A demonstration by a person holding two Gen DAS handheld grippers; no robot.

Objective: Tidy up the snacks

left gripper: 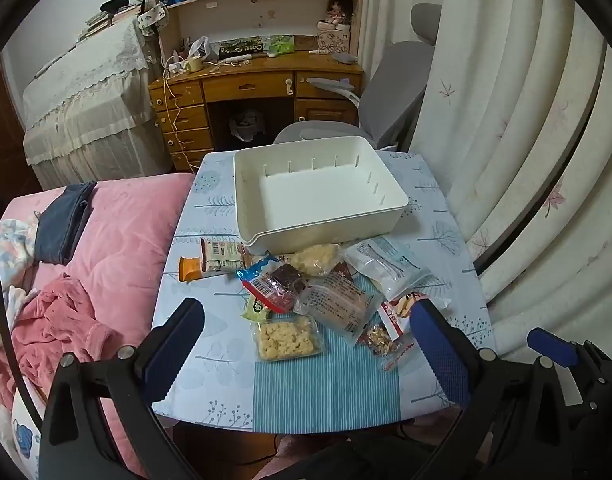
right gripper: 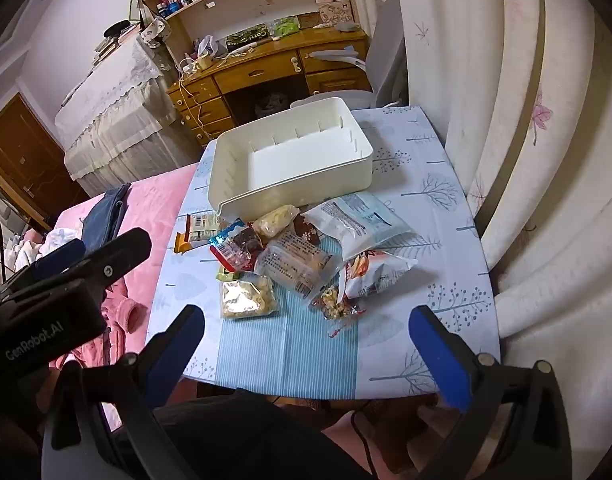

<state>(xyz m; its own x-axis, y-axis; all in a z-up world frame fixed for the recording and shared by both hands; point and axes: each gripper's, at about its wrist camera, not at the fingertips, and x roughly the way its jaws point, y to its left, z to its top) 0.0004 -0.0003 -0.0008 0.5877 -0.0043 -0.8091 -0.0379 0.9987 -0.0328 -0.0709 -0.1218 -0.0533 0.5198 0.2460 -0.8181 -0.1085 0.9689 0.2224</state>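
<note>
Plainly, nothing is packed yet, so your opening pick decides the rest.

Nearest target: the clear pack of pale puffed pieces (left gripper: 286,338) lies straight ahead of your left gripper (left gripper: 306,316), between its fingertips' lines and just beyond them; in the right view the same pack (right gripper: 248,295) sits ahead and slightly left.

Long axis: that pack runs roughly crosswise to your left fingers, so you would likely close across its shorter span.

Destination: the white bin (left gripper: 389,216) stands beyond the snack heap, well past both tools, with nothing in it.

Nearer hand: left, I judge; your right gripper (right gripper: 306,318) faces the red-and-white bag (right gripper: 379,274) more directly.

Tool state: both spread wide, holding nothing.

Pose: both hover above the table's (left gripper: 325,392) near edge, pitched down toward the heap.
</note>
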